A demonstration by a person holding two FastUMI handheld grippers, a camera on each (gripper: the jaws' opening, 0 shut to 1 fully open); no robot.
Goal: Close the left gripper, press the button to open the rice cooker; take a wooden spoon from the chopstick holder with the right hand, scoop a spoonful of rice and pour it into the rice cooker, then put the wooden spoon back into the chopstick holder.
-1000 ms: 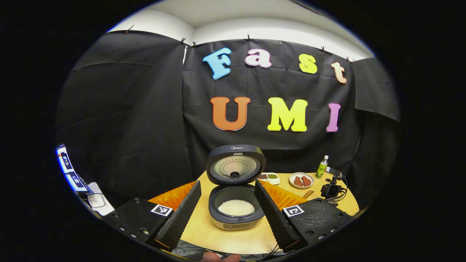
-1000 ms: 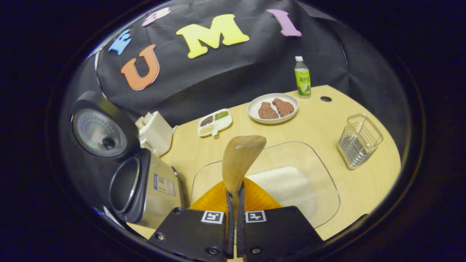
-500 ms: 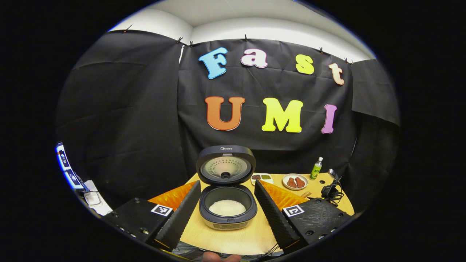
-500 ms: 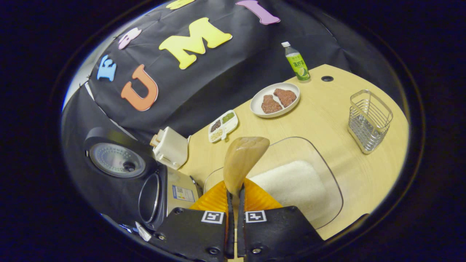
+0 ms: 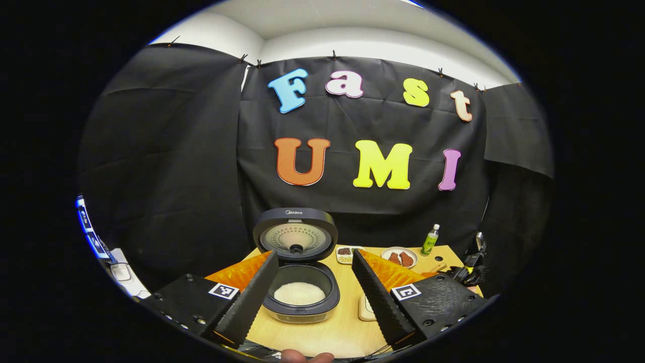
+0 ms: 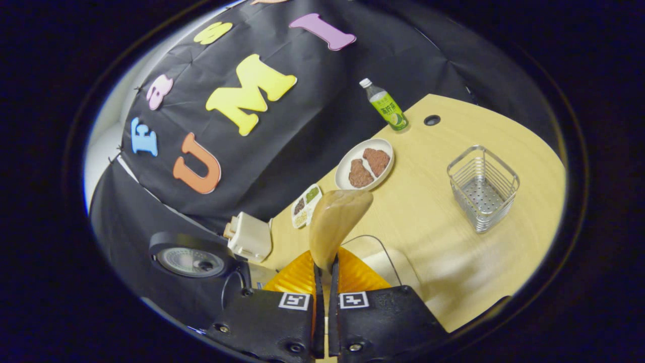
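Right gripper (image 6: 322, 282) pinched on the handle of the wooden spoon (image 6: 336, 222), both fingers pressed tight against it. Spoon's long axis running straight out along the fingers, bowl end forward and up, aimed toward the far edge of the table (image 6: 433, 222) and overlapping the plate of meat (image 6: 365, 164) in the right gripper view. No rice to be made out on the bowl from this side.

Left gripper (image 5: 315, 290) spread wide, holding nothing, hanging over the near edge of the table with the rice cooker (image 5: 301, 297) framed between its fingers.

From the left gripper view: cooker lid upright and open, white rice lying in the pot.

From the right gripper view: wire chopstick holder (image 6: 482, 187) standing upright near the right edge of the table, well apart from the spoon; green bottle (image 6: 385, 105) at the far edge; small divided dish (image 6: 305, 205) beside the plate; cooker seen from its side at the left, pot contents hidden.
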